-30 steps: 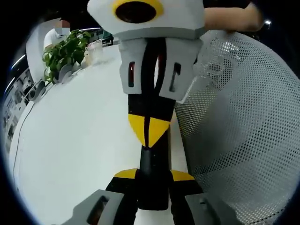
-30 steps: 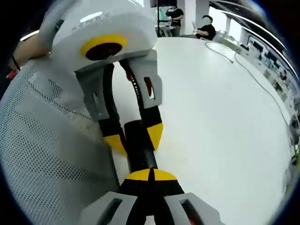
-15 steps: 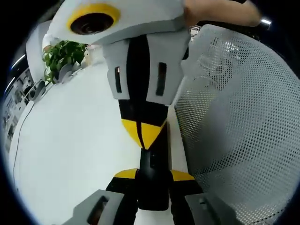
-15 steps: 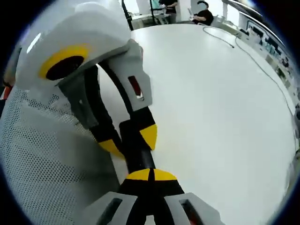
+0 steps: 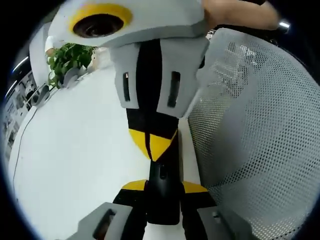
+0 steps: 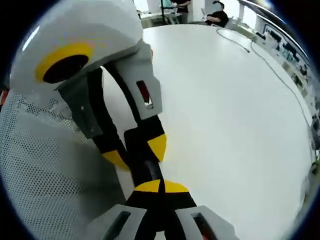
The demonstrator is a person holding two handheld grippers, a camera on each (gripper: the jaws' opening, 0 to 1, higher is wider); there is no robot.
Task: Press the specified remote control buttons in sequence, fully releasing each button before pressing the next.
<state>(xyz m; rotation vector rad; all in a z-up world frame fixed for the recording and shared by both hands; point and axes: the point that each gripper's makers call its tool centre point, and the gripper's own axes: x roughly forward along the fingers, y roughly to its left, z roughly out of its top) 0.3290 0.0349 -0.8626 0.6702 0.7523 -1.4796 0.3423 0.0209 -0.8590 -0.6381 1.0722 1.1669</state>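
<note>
A black remote control [image 5: 162, 197] sits clamped between the yellow-tipped jaws of my left gripper [image 5: 162, 186], which is shut on it. My right gripper [image 5: 152, 145] reaches in from the top of the left gripper view, shut, its joined yellow tips resting on the remote's upper face. In the right gripper view, my right gripper [image 6: 160, 187] has its tips together against the remote [image 6: 144, 167], and the left gripper [image 6: 136, 152] grips that remote from the upper left. The buttons are hidden under the tips.
Below lies a white table [image 5: 75, 150]. A white mesh chair back [image 5: 255, 140] stands close on one side. A potted plant [image 5: 67, 55] sits at the table's far end. A cable [image 6: 240, 42] runs over the table, with seated people [image 6: 220, 7] beyond.
My right gripper has swung and tilted over the remote, its tips staying on the remote's face. The left gripper keeps its hold, and the remote has not moved in it.
</note>
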